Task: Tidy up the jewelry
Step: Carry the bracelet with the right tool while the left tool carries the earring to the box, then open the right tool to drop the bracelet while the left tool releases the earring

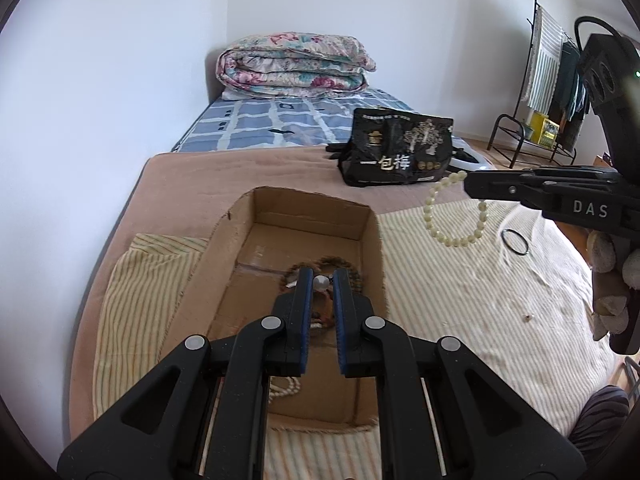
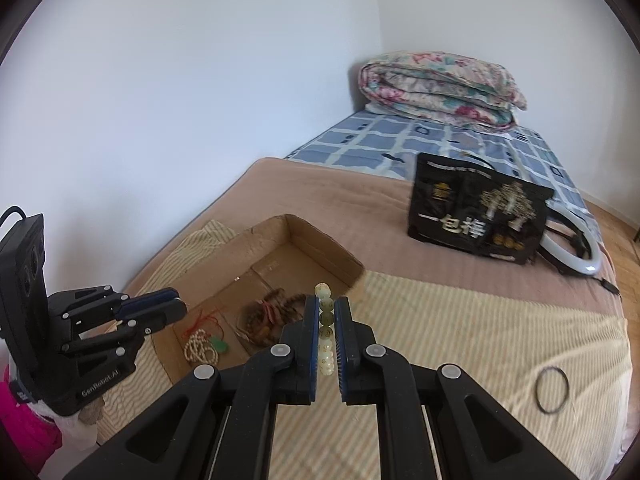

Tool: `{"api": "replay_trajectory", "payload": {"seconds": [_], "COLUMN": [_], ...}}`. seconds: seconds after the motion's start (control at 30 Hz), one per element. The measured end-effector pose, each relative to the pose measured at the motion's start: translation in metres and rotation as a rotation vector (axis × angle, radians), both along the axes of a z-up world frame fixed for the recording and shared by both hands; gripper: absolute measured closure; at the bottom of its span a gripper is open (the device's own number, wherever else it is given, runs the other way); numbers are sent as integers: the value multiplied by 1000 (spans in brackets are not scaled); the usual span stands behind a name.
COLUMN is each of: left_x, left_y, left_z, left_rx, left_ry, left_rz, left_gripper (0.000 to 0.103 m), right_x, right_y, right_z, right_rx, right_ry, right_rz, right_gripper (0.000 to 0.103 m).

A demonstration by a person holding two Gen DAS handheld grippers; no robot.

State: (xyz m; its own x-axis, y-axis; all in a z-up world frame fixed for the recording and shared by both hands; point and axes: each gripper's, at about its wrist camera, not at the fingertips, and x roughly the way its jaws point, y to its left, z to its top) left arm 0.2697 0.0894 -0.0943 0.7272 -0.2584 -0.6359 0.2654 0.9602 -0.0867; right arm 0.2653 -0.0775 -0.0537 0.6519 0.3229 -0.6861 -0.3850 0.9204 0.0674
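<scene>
**Two hand-held grippers over a bed, each pinching a piece of jewelry by a cardboard box**

At the far left a pale wall runs beside a bed covered with a tan blanket. A striped cloth lies over the blanket, and on it sits an open, shallow cardboard box.

The left gripper hangs above the box, pointing down into it. Its jaws are nearly closed on a small silvery bead-like piece; what that piece belongs to cannot be told. On the box floor below lie a heap of brown bead strings, a coil of small white beads with a green pendant beside it, and a red cord.

Right of the box, the right gripper reaches in from the right edge of the left wrist view. Its jaws are closed on a pale cream bead bracelet, which dangles in a loop above the striped cloth, just past the box's right wall. In the right wrist view the beads stand in a line between the blue pads.

Further right, a thin black ring lies flat on the striped cloth, apart from the box. Behind, on the blanket, stands a black printed bag, with a white ring light beside it. At the head of the bed a floral quilt is folded on a blue checked sheet. A clothes rack stands at the far right.
</scene>
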Motion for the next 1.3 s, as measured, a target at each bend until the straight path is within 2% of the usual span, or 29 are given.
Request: {"api": "replay_trajectory", "payload": {"seconds": [0.23, 0.63, 0.97, 1.0, 1.03, 1.13, 1.17, 1.2, 1.23, 1.3], "left_x": [27, 70, 84, 84, 84, 82, 82, 81, 80, 78], "left_y": [10, 19, 22, 22, 22, 22, 22, 23, 23, 24], "left_z": [-7, -28, -42, -43, -44, -45, -45, -45, -46, -47], "left_rx": [8, 4, 15, 15, 19, 23, 20, 18, 19, 19], "left_ry": [4, 44, 83, 85, 86, 84, 81, 83, 84, 88], "left_rz": [26, 55, 73, 72, 74, 75, 77, 78, 81, 83], "left_gripper": [95, 95, 95, 94, 93, 62, 62, 62, 62, 62], "right_x": [35, 86, 102, 102, 101, 99, 98, 97, 95, 91], "right_y": [26, 46, 53, 53, 52, 51, 50, 49, 49, 47], "right_z": [-12, -41, -55, -56, -55, -53, -52, -51, -51, -48], "right_rx": [-10, -7, -2, -1, -1, -12, -13, -14, -15, -21], "right_ry": [16, 63, 88, 87, 80, 57, 56, 52, 44, 22], "right_rz": [27, 23, 27, 26, 23, 9, 6, 0, -7, -25], "right_gripper": [98, 98, 96, 86, 72, 49, 43, 31, 24, 17]}}
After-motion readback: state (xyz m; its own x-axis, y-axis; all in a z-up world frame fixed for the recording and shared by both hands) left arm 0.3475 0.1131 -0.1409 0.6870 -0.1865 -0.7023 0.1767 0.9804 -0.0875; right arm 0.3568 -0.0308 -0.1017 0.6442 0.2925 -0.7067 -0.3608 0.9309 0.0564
